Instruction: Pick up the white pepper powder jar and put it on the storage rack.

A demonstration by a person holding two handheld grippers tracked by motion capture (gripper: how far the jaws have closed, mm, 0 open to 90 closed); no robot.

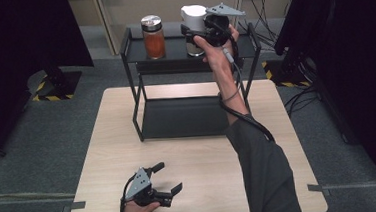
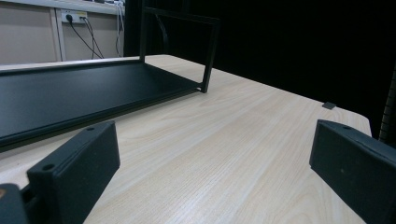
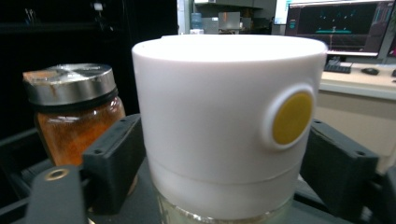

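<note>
We are holding the right gripper (image 1: 197,34) at the white-capped jar (image 1: 194,21), which is standing on the top shelf of the black rack (image 1: 136,69), right of the orange spice jar (image 1: 153,37). In the right gripper view its fingers (image 3: 114,163) are flanking the jar's white cap (image 3: 219,121); whether they are pressing it we cannot tell. Our left gripper (image 1: 168,178) is resting in front of the rack on the tabletop (image 1: 205,160), fingers spread wide, holding nothing.

We see a rack (image 1: 138,97) at the far middle of the table (image 1: 196,185). On its top shelf, a spice jar (image 1: 153,37) stands left of a jar with a cap (image 1: 193,21), near it but apart.
</note>
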